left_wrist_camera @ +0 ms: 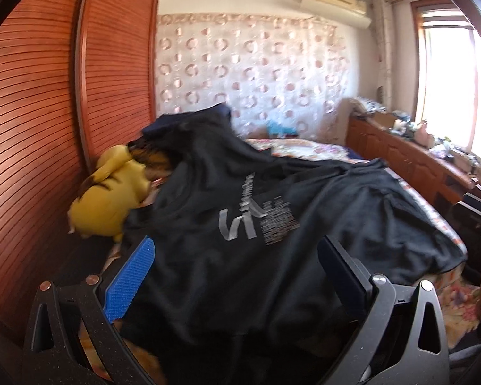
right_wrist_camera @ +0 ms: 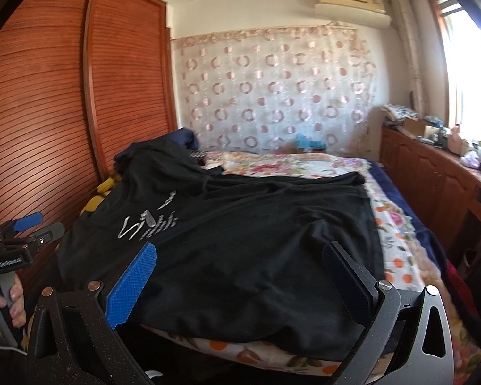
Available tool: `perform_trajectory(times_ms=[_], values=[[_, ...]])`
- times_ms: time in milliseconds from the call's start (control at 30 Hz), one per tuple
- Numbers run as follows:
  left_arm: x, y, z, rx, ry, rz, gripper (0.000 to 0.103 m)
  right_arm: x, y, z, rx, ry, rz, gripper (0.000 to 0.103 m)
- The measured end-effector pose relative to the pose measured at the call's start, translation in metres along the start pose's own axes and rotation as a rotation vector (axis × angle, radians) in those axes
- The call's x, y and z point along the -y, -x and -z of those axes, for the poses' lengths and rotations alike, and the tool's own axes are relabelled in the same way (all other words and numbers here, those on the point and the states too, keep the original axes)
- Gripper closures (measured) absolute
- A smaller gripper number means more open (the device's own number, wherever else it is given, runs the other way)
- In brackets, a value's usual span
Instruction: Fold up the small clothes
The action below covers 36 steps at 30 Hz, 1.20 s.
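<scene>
A black T-shirt (left_wrist_camera: 272, 211) (right_wrist_camera: 240, 224) with a silver print (left_wrist_camera: 256, 221) (right_wrist_camera: 147, 224) lies spread out on the floral bed cover (right_wrist_camera: 394, 224). My left gripper (left_wrist_camera: 237, 256) hovers open over its near left part, with nothing between the blue-padded fingers (left_wrist_camera: 134, 276). My right gripper (right_wrist_camera: 240, 263) is open too, above the shirt's near hem. The right view also shows the left gripper (right_wrist_camera: 25, 224) at far left, held by a hand (right_wrist_camera: 3, 301). Part of the right gripper (left_wrist_camera: 474, 211) shows at the left view's right edge.
A yellow plush toy (left_wrist_camera: 112, 192) sits at the shirt's left, against a slatted wooden wardrobe (left_wrist_camera: 41, 122). A dark blue cloth (left_wrist_camera: 182, 122) lies at the bed's far end. A cluttered wooden cabinet (right_wrist_camera: 439, 173) runs along the right under a bright window.
</scene>
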<state>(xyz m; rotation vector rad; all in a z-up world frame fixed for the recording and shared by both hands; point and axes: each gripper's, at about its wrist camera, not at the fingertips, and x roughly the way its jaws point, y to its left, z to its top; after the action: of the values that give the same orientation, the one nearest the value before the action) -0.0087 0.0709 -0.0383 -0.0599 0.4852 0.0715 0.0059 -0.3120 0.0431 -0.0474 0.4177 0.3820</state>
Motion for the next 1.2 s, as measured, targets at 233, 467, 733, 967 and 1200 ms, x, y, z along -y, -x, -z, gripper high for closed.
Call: perform_trajectory(times_ms=[233,467,733,967,1200], values=[[-0.045,-0.020,0.027,-0.080,0.011,-0.030,0.001,0.002,-0.045,0.003,-0.085,0.019,-0.104,0.000],[-0.052,-0.033,0.080,-0.179,-0.037,-0.048,0.004,0.008,-0.070,0.001,-0.139,0.017,-0.170,0.000],[-0.043,-0.041,0.099,-0.239,0.006,0.013,0.030,0.022,-0.063,-0.006,-0.140,0.050,-0.170,0.000],[-0.044,-0.043,0.099,-0.234,0.066,0.045,0.064,0.007,-0.060,0.002,-0.123,0.071,-0.158,0.000],[-0.052,-0.038,0.093,-0.212,0.095,0.088,0.096,0.003,-0.057,0.004,-0.125,0.055,-0.153,0.000]])
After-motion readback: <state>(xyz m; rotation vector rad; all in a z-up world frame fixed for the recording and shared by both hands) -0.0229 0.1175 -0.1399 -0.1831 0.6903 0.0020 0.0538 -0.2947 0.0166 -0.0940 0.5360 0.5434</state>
